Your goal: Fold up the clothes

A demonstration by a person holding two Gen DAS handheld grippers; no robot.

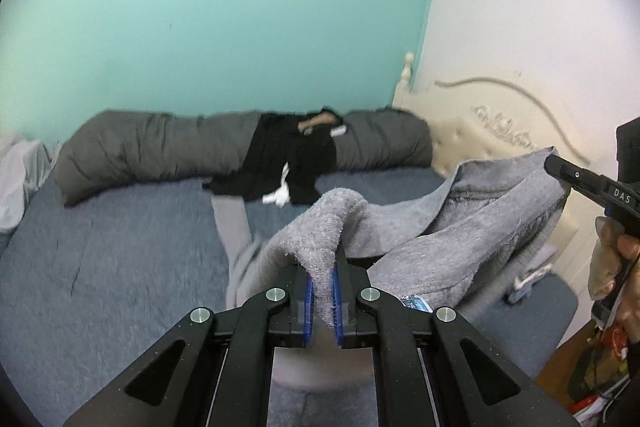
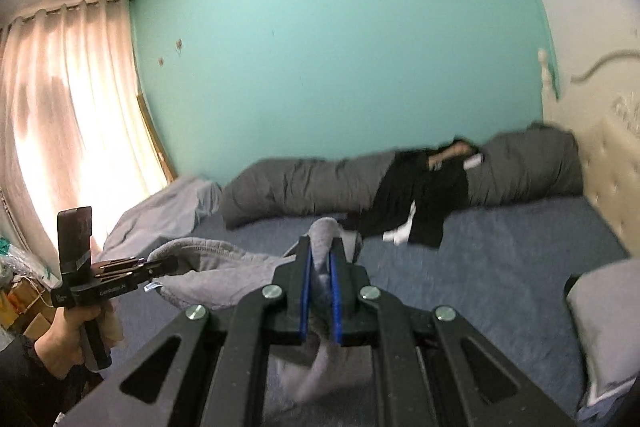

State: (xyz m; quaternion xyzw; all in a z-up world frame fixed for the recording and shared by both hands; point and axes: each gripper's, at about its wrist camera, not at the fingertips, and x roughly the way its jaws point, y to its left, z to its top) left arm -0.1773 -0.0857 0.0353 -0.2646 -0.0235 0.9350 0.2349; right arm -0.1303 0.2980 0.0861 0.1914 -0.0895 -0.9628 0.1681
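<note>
Both grippers are clamped nearly shut on one grey sweatshirt (image 1: 472,227), each pinching a separate bunch of it. From the left wrist camera, the left gripper (image 1: 322,291) sits at six o'clock with fleece squeezed between its blue pads (image 1: 308,303); the cloth humps over the fingertips and runs off toward three o'clock, where the right gripper (image 1: 554,163) bites the far edge. The right wrist camera shows the same from the other end: the right gripper (image 2: 320,291) at six o'clock with grey fabric filling the narrow gap, and the left gripper (image 2: 166,265) at nine o'clock, carried in a hand (image 2: 64,339).

I judge this to be the lift-and-spread step: the garment hangs in the air between the two tools, above the blue bedsheet (image 1: 100,267), sagging in the middle, with a sleeve trailing down toward the bed. Next, I'd say, the hands need to draw apart to take out the slack, then lay it flat.

The sweatshirt looks thick, soft and rumpled, its fuzzy inner face showing.

Farther off, at twelve o'clock, black clothes (image 1: 280,163) drape over a rolled grey duvet (image 1: 140,151) against the turquoise wall (image 1: 220,7).
</note>
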